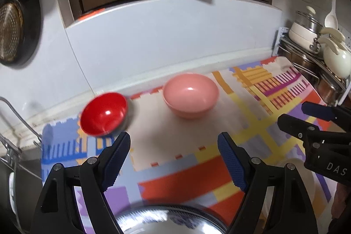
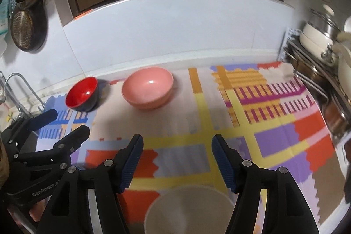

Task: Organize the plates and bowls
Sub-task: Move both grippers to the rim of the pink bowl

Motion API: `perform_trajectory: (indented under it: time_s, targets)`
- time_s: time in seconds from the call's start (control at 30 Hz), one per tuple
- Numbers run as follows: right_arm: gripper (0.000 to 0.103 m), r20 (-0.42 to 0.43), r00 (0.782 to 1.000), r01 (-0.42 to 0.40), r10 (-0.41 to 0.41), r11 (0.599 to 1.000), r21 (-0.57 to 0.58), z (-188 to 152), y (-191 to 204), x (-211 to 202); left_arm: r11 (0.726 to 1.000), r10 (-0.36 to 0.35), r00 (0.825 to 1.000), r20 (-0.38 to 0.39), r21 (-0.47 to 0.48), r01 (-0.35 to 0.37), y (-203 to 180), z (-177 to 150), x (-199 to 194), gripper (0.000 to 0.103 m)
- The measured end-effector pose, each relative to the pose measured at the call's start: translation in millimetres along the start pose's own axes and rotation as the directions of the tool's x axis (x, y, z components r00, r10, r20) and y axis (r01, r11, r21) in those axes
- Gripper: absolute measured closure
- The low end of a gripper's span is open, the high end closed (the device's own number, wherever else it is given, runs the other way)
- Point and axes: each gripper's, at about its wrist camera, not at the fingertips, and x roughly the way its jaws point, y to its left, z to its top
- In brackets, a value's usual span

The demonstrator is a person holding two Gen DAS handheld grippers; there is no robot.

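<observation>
Left gripper (image 1: 174, 146) spread wide, empty, over a shiny metal bowl (image 1: 169, 220); right gripper (image 2: 177, 149) likewise agape above a beige bowl (image 2: 188, 212). Farther back on the patterned mat (image 2: 274, 142), near the wall: red bowl (image 1: 104, 113) just beside pink bowl (image 1: 190, 94), apart.

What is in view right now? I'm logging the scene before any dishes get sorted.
red bowl: 1, red inside, dark outside, back left of mat.
pink bowl: 1, pink, right of the red bowl.
beige bowl: 1, beige, near edge, below the right gripper.
metal bowl: 1, shiny steel, near edge, below the left gripper.
mat: 1, multicoloured, covers the counter.
pot rack: 1, metal, far right, holds cream and steel pots.
strainers: hang on left wall.
left gripper: open, empty.
right gripper: open, empty.
</observation>
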Motion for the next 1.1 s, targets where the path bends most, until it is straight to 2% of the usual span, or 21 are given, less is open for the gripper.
perform_trajectory:
  time_s: [0.27,0.6,0.87,1.0,1.1]
  targets:
    - [0.037,0.014,1.000,0.003,-0.003,1.000,-0.018,34.0,10.6,19.8,0.999,0.037,0.998,0.040,0.019,-0.038,18.7,30.7,15.9,0.019]
    - [0.037,0.019,1.000,0.019,-0.019,0.999,-0.038,69.1,17.5,56.3,0.998,0.052,0.998,0.039,0.021,-0.053,32.6,57.6,51.9,0.014]
    - [0.037,-0.020,1.000,0.015,-0.016,0.999,-0.043,80.4,15.0,91.2,0.998,0.035,0.999,-0.018,0.049,-0.034,37.8,66.8,100.0,0.015]
    - [0.037,-0.046,0.999,0.020,-0.022,0.999,-0.048,83.3,14.6,111.2,0.998,0.029,0.999,-0.047,0.062,-0.026,37.3,66.3,125.0,0.020]
    - [0.038,-0.063,0.998,0.023,-0.026,0.998,-0.051,84.7,15.2,124.5,0.998,-0.004,0.997,-0.083,0.063,0.009,37.2,64.9,139.8,0.024]
